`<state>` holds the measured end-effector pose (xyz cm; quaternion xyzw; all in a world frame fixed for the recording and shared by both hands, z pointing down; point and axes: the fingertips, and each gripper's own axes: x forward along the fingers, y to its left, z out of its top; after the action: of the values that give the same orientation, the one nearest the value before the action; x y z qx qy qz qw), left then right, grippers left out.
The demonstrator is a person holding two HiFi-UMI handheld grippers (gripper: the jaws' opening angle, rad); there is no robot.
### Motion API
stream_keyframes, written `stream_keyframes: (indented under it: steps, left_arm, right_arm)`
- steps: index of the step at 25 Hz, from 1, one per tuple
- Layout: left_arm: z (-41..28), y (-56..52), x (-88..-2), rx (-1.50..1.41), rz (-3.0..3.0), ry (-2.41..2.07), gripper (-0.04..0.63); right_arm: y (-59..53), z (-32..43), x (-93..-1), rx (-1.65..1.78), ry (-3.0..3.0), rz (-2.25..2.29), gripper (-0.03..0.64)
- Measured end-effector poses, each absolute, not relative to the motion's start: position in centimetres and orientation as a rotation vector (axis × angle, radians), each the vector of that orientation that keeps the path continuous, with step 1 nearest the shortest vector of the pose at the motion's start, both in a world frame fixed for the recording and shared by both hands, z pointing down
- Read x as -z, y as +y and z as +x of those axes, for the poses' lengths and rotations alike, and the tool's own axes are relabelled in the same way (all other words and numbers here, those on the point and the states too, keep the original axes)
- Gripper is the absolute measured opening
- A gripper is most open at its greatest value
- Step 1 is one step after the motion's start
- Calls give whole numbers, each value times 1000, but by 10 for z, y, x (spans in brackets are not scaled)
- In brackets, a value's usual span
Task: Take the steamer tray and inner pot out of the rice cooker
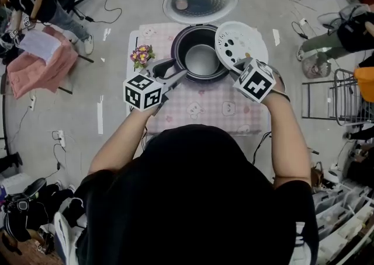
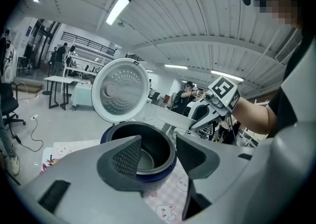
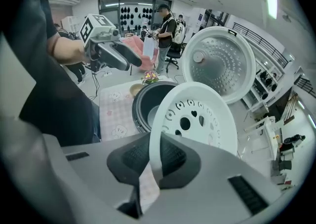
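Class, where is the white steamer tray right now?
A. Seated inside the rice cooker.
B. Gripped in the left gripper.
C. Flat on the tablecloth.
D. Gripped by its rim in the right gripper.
D: the right gripper has its jaws clamped on the rim of the steamer tray, holding it tilted, out of the rice cooker; the left gripper is open.

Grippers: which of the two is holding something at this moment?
The right gripper: its jaws pinch the rim of the white steamer tray. The left gripper has its jaws apart, gripping nothing.
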<state>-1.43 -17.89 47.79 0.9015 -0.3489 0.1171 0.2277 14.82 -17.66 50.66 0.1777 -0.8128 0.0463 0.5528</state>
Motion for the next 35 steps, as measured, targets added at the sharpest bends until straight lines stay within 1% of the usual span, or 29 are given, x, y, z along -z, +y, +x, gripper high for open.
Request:
stream_keyframes:
  steps: [8,20,28,35]
  left_arm:
    - [22,-174,-483,-365,2519,-855,236]
    - [66,-168,-493,-430,2551,-735,236]
    - [84,-164,-498,-473,2554,-691,236]
    - [92,-162,-505,-498,2549,-684,236]
  right_arm:
    - [-158,197,-512,-191,-1890,526,34]
    - [-128,264,-544,-282,-1800,627,35]
    - [-108,287,-578,-333,-1766,634,34]
    - [-84,291,-633,-424,-1747,567,34]
